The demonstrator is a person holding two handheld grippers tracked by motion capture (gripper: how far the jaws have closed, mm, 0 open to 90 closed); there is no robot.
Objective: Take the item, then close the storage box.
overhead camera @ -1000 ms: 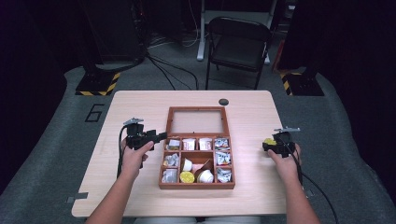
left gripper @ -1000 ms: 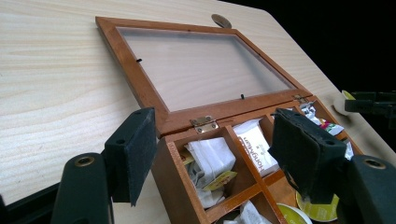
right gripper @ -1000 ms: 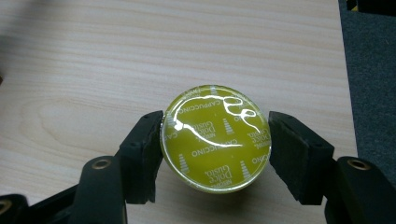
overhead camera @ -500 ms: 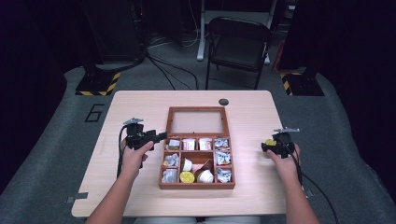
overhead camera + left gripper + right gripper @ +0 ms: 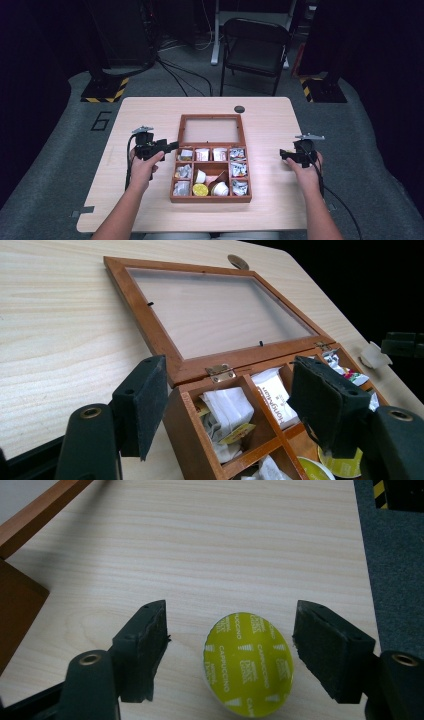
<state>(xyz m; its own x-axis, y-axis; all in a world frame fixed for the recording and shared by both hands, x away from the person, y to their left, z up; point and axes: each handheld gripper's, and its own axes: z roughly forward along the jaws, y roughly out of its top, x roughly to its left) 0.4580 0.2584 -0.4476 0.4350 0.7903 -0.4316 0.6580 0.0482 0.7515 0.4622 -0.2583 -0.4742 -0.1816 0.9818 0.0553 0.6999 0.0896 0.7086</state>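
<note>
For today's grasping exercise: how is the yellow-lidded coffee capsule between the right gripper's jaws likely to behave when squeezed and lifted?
The yellow capsule looks small and probably light. Its printed lid looks like thin foil, so a hard squeeze might dent it. Its round rim could let it roll or slip sideways between the open pads of the right gripper, so a centred grip on its sides seems wise.

Grey carpet (image 5: 60, 165), black folding chair (image 5: 256, 47), seemingly dark room
</note>
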